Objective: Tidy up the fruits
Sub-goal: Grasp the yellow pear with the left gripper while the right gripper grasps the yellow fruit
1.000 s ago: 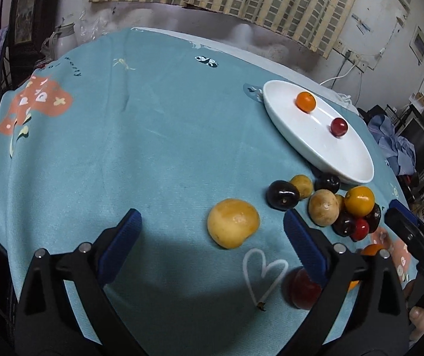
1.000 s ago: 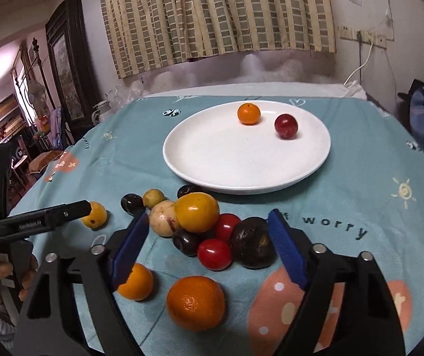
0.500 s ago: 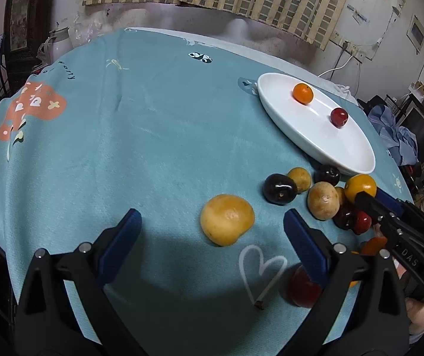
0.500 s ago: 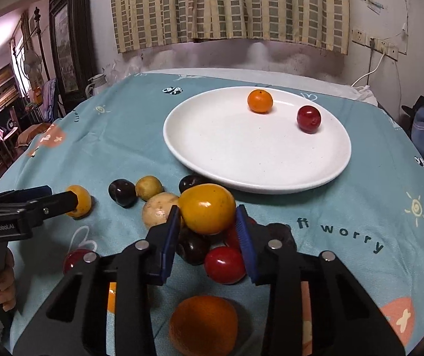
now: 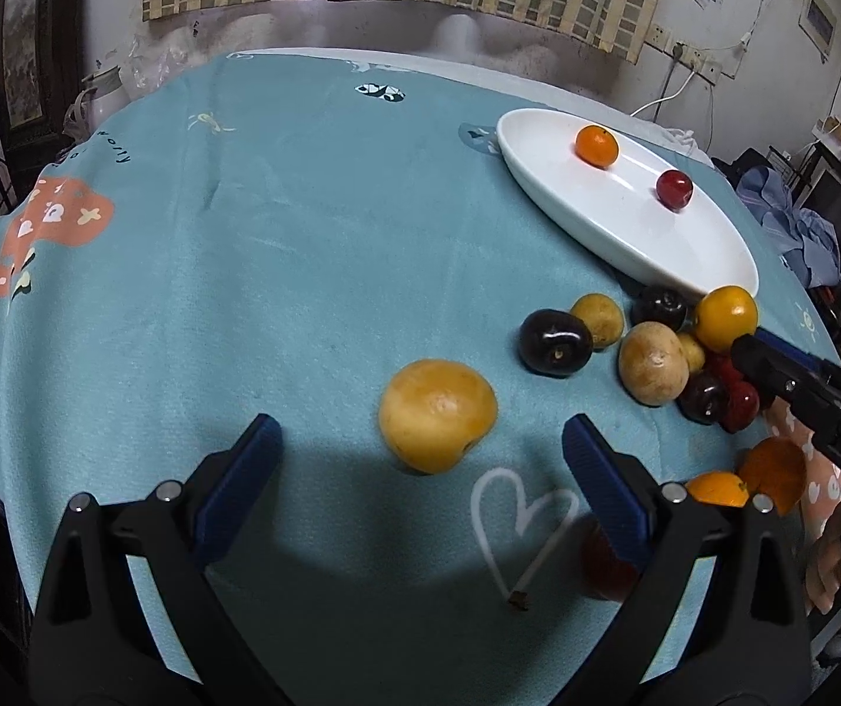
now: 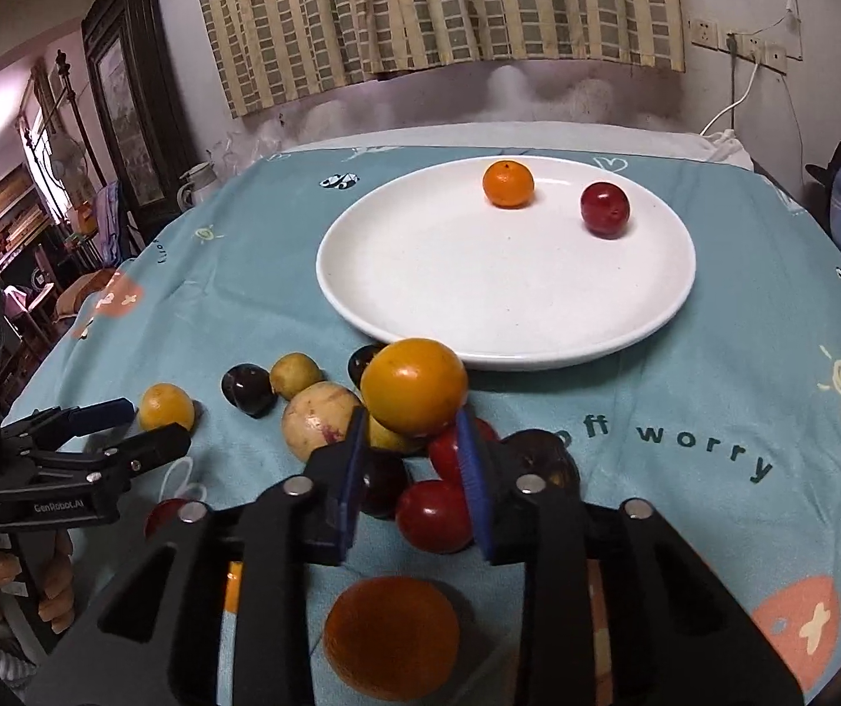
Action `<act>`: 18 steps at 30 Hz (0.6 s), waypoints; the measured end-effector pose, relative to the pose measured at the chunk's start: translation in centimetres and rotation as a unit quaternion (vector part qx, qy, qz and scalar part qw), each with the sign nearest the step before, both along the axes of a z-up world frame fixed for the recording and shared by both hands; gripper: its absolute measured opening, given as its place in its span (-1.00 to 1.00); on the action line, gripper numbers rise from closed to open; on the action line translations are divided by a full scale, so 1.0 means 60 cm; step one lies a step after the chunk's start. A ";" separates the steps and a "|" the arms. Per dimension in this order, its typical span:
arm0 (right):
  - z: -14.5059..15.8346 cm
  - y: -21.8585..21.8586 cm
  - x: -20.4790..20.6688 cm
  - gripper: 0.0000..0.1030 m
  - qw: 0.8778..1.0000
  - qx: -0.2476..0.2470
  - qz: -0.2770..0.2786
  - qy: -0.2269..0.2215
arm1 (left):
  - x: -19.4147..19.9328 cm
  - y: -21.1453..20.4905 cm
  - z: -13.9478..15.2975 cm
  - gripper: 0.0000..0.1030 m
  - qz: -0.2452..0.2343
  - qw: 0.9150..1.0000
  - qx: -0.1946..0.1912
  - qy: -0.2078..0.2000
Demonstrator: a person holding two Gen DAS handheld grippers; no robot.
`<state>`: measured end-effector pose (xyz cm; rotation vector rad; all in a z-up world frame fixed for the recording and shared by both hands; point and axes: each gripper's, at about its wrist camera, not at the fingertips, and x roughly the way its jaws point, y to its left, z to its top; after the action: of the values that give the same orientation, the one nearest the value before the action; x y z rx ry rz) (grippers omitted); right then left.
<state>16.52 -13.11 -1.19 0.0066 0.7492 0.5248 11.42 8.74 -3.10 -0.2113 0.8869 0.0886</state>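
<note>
Since a second back: right gripper narrowed around yellow-orange fruit, jaws now opening, fruit between them atop pile.

Left wrist: left gripper spread wide, empty, near tan fruit. Plate holding only two fruits.

Right wrist: most fruit left on surface; red fruit crowding jaws.

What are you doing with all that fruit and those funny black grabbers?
A person is sorting fruit onto a white plate with two hand-held grippers. A small orange and a red plum already sit on the plate. The right gripper has its blue pads on either side of a yellow-orange fruit atop the pile beside the plate; its jaws are opening. The left gripper hangs open just short of a lone yellow fruit on the blue cloth.
</note>
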 end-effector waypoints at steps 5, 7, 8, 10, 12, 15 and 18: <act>-0.004 0.016 0.012 -0.01 1.000 -0.015 -0.016 -0.011 | 0.003 -0.010 -0.004 0.90 -0.008 1.000 0.013 0.006; -0.006 0.015 0.018 -0.22 1.000 -0.017 -0.018 -0.003 | 0.003 -0.014 -0.005 0.90 -0.013 1.000 0.019 0.008; -0.005 0.011 0.019 -0.24 1.000 -0.011 -0.019 0.000 | 0.003 -0.016 -0.005 0.90 -0.015 1.000 0.020 0.007; 0.000 0.004 0.015 -0.28 1.000 -0.004 -0.022 0.000 | 0.002 -0.019 -0.004 0.90 -0.021 1.000 0.020 0.005; 0.007 -0.005 0.009 -0.39 1.000 0.006 -0.019 0.002 | 0.001 -0.019 0.000 0.90 -0.028 0.999 0.015 -0.004; 0.017 -0.015 -0.005 -0.49 1.000 0.012 -0.021 -0.006 | -0.002 -0.013 0.008 0.90 -0.037 0.999 -0.003 -0.026; 0.015 -0.020 -0.001 -0.49 1.000 0.017 -0.023 0.003 | 0.003 -0.004 0.005 0.90 -0.026 0.999 -0.002 -0.024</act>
<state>16.46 -14.31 -0.27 0.0577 0.7444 0.4944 11.59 8.48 -2.80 -0.1924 0.8450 0.0332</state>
